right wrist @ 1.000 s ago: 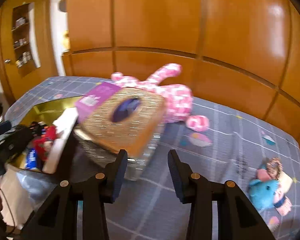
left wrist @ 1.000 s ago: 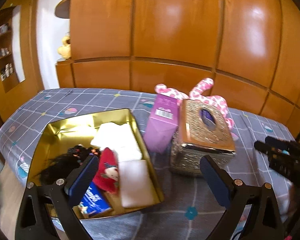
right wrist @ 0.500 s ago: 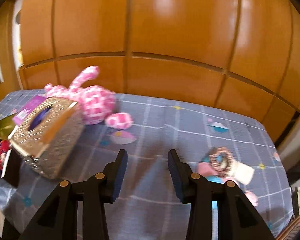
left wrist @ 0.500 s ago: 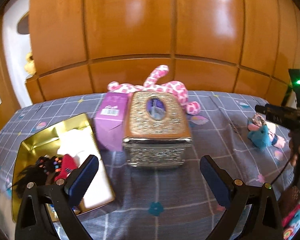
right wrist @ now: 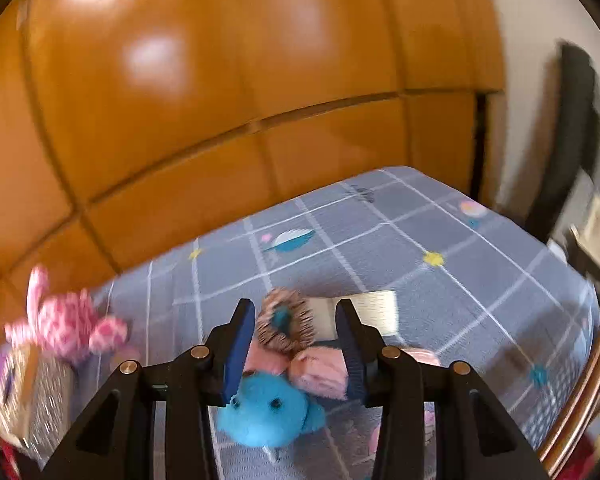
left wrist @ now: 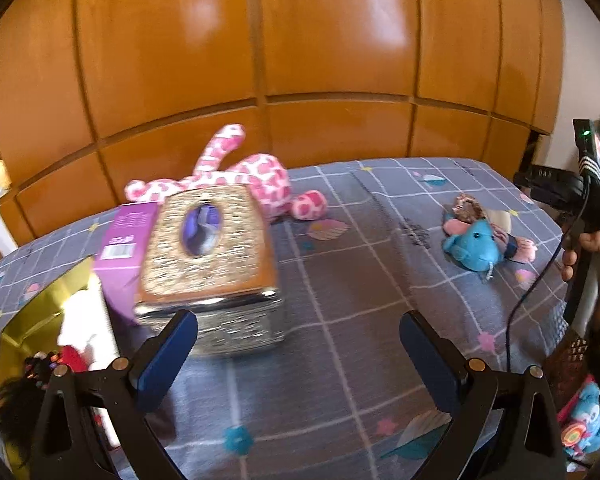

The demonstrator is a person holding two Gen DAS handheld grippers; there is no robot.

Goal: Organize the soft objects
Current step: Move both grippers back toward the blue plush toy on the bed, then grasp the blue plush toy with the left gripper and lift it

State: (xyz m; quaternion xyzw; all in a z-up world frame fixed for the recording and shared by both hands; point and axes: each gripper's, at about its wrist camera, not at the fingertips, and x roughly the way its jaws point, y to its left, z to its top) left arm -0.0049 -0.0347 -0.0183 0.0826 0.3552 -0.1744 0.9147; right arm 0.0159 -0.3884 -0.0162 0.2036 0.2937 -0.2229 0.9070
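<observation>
In the right wrist view the right gripper (right wrist: 296, 320) stands partly open at lower centre, its blue-padded jaws framing a small heap of soft toys: a round blue plush toy (right wrist: 268, 410), a brown ring-shaped fuzzy toy (right wrist: 286, 326) and a pale pink plush piece (right wrist: 320, 372); whether the pads touch any of them cannot be told, since the arms cover the heap's edges and the frame is smeared. A pink-and-white spotted plush animal (right wrist: 66, 326) blurs at the left edge. In the left wrist view the left gripper (left wrist: 298, 336) gapes wide and empty over the grey checked bedsheet (left wrist: 340, 300). The same heap lies at the right middle, well apart from it. Left of centre stands a blurred gold ornate tissue box (left wrist: 210, 264), touching a purple carton (left wrist: 122, 256) that it half hides. A gold metal tin (left wrist: 40, 316) is cut off at lower left, its contents indistinct. A person's hand (left wrist: 596, 256) shows at the right edge.
</observation>
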